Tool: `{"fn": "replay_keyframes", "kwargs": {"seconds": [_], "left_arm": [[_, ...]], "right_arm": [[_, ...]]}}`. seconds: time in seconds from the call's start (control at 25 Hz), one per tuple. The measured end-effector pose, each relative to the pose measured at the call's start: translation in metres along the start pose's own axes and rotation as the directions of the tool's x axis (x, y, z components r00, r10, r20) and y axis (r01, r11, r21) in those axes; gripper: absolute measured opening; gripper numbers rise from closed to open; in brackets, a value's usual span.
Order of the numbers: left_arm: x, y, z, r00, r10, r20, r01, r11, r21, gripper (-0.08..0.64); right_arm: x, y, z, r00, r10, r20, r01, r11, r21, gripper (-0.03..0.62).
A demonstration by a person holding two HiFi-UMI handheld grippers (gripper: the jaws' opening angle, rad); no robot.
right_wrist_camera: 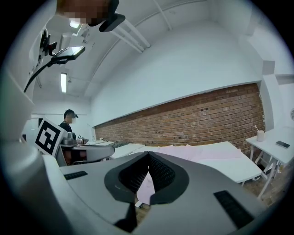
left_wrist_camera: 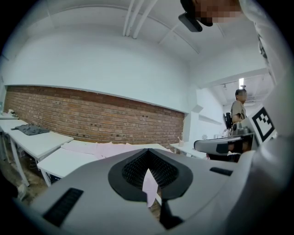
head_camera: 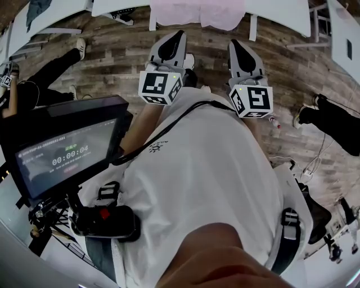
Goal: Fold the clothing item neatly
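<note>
A plank floor (head_camera: 112, 62) runs under white tables, with a brick wall (left_wrist_camera: 92, 114) behind them. Nearest, at the bottom of the head view, is the person's white shirt (head_camera: 202, 185), and a dark screen (head_camera: 62, 154) sits at lower left. Above these, mid-frame, the left gripper (head_camera: 179, 37) and right gripper (head_camera: 234, 46) hang side by side over the floor — each with its jaws pressed together on nothing. Farthest, at top centre, the pink garment (head_camera: 198, 12) lies spread on a white table (head_camera: 281, 14), well apart from both grippers.
</note>
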State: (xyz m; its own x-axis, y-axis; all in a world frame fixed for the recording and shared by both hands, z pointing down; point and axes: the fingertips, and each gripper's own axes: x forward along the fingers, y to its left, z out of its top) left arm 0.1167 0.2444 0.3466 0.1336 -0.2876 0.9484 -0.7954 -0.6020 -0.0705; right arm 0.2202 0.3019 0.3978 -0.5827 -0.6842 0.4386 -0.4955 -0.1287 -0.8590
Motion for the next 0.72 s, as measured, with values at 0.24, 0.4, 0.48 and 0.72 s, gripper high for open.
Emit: {"fn": "replay_keyframes", "kwargs": {"seconds": [0.24,0.4,0.48,0.72], "left_arm": [[0.005,0.000,0.003,1.000,-0.007,0.009,0.006,1.000,0.017,0.002],[0.007,-0.004,0.003,1.000,-0.018,0.005,0.018,1.000,0.025,0.002],[0.003,-0.006,-0.003,1.000,-0.024,-0.014,0.024,0.999,0.022,0.002],[-0.003,-0.012,-0.009,0.999,-0.038,-0.038,0.038,0.999,0.012,0.002]], "right_arm": [[0.004,-0.004,0.005,1.000,-0.003,0.020,0.003,1.000,-0.012,0.003],[0.004,-0.004,0.005,1.000,-0.003,0.017,0.003,1.000,-0.015,0.003],[0.002,-0.001,-0.001,1.000,-0.001,0.004,0.001,1.000,-0.002,0.003],[-0.002,0.002,-0.006,1.000,-0.002,-0.008,0.002,1.000,0.012,0.003]]}}
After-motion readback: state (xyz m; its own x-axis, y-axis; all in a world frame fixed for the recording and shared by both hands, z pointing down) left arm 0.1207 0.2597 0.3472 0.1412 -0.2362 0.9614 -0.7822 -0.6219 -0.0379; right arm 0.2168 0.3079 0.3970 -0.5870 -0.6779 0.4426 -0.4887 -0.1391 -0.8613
